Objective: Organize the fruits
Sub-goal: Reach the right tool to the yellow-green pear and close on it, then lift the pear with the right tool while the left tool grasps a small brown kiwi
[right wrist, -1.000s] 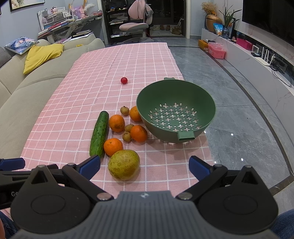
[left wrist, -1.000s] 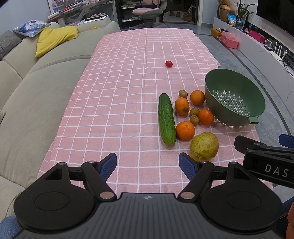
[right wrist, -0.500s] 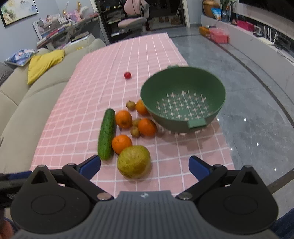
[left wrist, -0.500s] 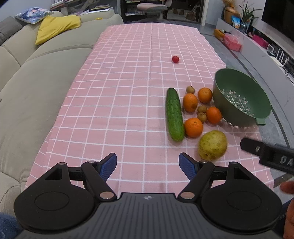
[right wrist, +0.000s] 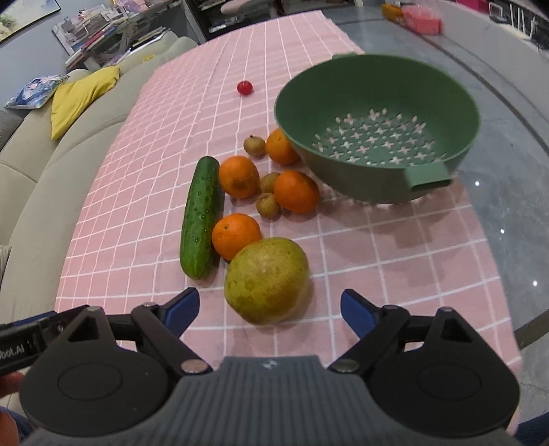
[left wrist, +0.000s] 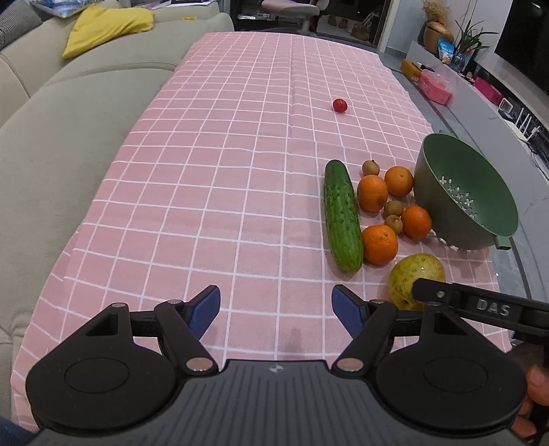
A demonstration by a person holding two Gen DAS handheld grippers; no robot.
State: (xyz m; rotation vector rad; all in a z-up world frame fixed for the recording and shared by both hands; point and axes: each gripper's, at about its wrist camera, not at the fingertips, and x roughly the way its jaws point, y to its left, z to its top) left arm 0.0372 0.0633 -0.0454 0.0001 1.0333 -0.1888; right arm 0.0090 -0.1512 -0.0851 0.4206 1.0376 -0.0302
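On the pink checked cloth [left wrist: 223, 206] lie a cucumber [left wrist: 342, 216] [right wrist: 200, 216], several oranges [left wrist: 379, 244] [right wrist: 236, 235], small brown fruits [right wrist: 268, 204], a large yellow-green fruit [left wrist: 411, 274] [right wrist: 267, 279] and a small red fruit [left wrist: 340, 105] [right wrist: 244, 87]. An empty green colander [left wrist: 466, 195] [right wrist: 377, 113] stands to their right. My right gripper [right wrist: 269, 308] is open, its jaws on either side of the large fruit's near end, apart from it. My left gripper [left wrist: 276, 308] is open and empty over bare cloth, left of the fruits.
A beige sofa [left wrist: 68, 137] with a yellow cushion [left wrist: 106, 25] runs along the table's left side. The glass table edge [right wrist: 535, 329] and grey floor lie to the right. A pink box [left wrist: 435, 88] sits on the far right ledge.
Both grippers have moved forward and tilted down. The right gripper has closed in on the large yellow-green fruit, which now lies between its open jaws. The fruits have not moved.
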